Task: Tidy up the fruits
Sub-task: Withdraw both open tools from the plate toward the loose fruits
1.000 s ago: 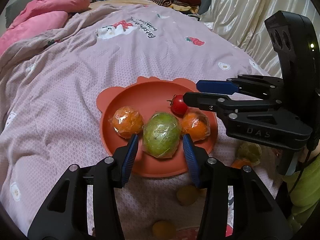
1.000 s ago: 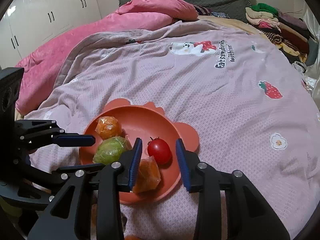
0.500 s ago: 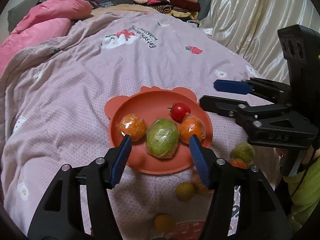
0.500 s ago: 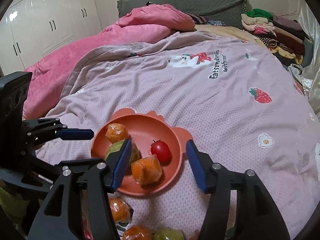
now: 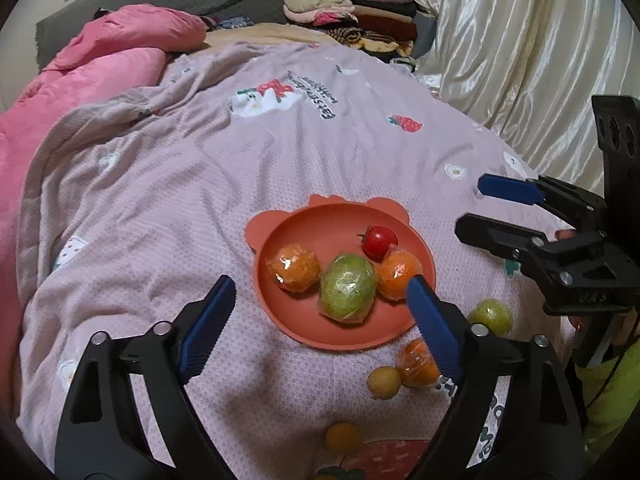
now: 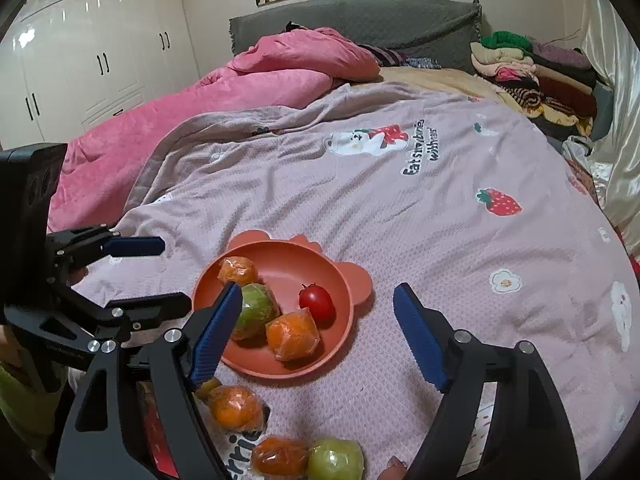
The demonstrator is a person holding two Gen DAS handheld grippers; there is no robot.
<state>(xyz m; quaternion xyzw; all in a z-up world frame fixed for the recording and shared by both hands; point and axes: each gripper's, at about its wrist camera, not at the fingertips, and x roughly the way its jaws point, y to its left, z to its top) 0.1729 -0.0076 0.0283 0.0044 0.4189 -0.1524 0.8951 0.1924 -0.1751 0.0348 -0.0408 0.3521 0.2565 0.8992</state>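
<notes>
An orange bear-shaped plate point(image 5: 320, 220) point(image 6: 280, 252) lies on the bed. It holds two wrapped oranges point(image 5: 296, 268) point(image 5: 400, 268), a wrapped green fruit point(image 5: 348, 288) point(image 6: 256, 308) and a red tomato point(image 5: 380, 240) point(image 6: 316, 302). My left gripper point(image 5: 320, 320) is open and empty, held above the plate's near edge. My right gripper point(image 6: 320, 336) is open and empty, above the plate's right side; it also shows in the left wrist view point(image 5: 508, 208). Loose fruits lie in front of the plate: a green one point(image 5: 490, 316) point(image 6: 334, 460), wrapped oranges point(image 5: 418, 364) point(image 6: 236, 406) point(image 6: 280, 456) and small yellow ones point(image 5: 384, 382) point(image 5: 343, 438).
A mauve printed blanket point(image 6: 400, 208) covers the bed. A pink duvet point(image 6: 248, 88) is bunched at the far left. Folded clothes point(image 6: 532, 72) are stacked at the far right by a grey headboard. Satin curtains point(image 5: 520, 60) hang on the right.
Both grippers have pulled back and up from the plate and their jaws have opened wider. The loose fruits in front of the plate have come into view.
</notes>
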